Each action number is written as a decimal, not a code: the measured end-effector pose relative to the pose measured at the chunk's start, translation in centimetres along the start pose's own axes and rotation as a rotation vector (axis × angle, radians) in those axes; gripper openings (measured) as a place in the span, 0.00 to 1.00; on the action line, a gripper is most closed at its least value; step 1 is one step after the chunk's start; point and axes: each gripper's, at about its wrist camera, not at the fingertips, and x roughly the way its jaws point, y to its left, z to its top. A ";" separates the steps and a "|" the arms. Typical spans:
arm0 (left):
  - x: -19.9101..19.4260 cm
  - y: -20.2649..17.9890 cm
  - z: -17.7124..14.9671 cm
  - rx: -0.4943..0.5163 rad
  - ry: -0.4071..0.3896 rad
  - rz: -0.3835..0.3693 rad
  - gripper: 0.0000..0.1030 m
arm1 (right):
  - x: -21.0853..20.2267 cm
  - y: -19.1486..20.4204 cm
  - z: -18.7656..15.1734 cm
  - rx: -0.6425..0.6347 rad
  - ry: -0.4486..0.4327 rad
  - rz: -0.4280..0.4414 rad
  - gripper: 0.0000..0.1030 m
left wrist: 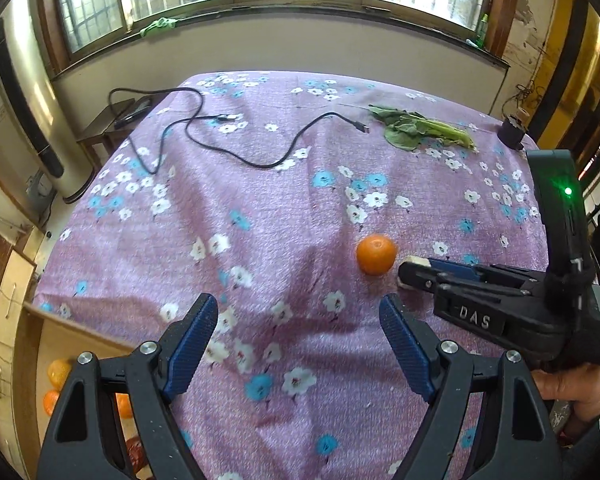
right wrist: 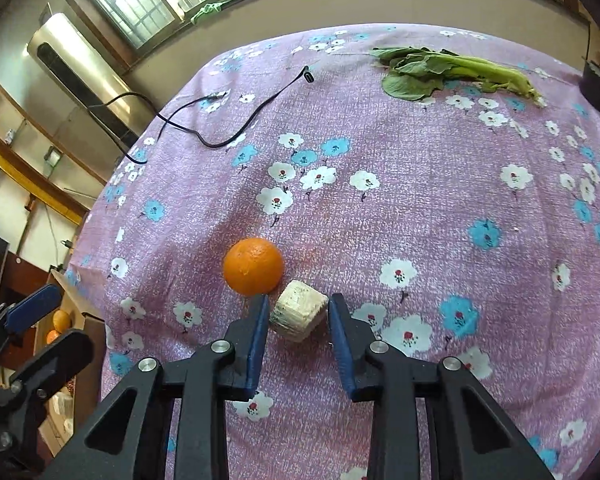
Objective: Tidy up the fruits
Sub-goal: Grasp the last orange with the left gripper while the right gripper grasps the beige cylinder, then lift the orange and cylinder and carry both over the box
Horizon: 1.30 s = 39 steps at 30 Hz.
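An orange (left wrist: 376, 254) lies on the purple flowered tablecloth (left wrist: 260, 220), also in the right wrist view (right wrist: 253, 266). Just right of it lies a pale cream chunk (right wrist: 299, 311), perhaps a piece of corn or root. My right gripper (right wrist: 298, 304) has its blue fingers either side of that chunk, close to touching; it shows from the side in the left wrist view (left wrist: 414, 276). My left gripper (left wrist: 298, 310) is wide open and empty, hovering near the front of the table, left of and nearer than the orange.
A cardboard box (left wrist: 66, 344) with several oranges (left wrist: 58, 372) sits below the table's left edge. A black cable (left wrist: 236, 152) and leafy greens (left wrist: 420, 130) lie at the far side. A dark small pot (left wrist: 512, 130) stands at the far right corner.
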 end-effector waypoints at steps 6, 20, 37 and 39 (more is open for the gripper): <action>1.9 -2.6 2.0 0.093 -0.028 -0.052 0.80 | -2.6 -2.1 -1.1 0.014 -0.047 0.001 0.24; 8.6 -6.2 3.2 0.206 0.072 -0.136 0.78 | -4.2 -5.1 -2.4 0.052 -0.057 -0.004 0.24; 5.6 -2.2 0.8 0.102 0.086 -0.169 0.32 | -5.7 -2.4 -4.1 -0.005 -0.052 0.015 0.24; 4.5 -1.7 0.2 0.093 0.083 -0.153 0.32 | -5.7 -1.6 -4.5 -0.019 -0.041 0.019 0.24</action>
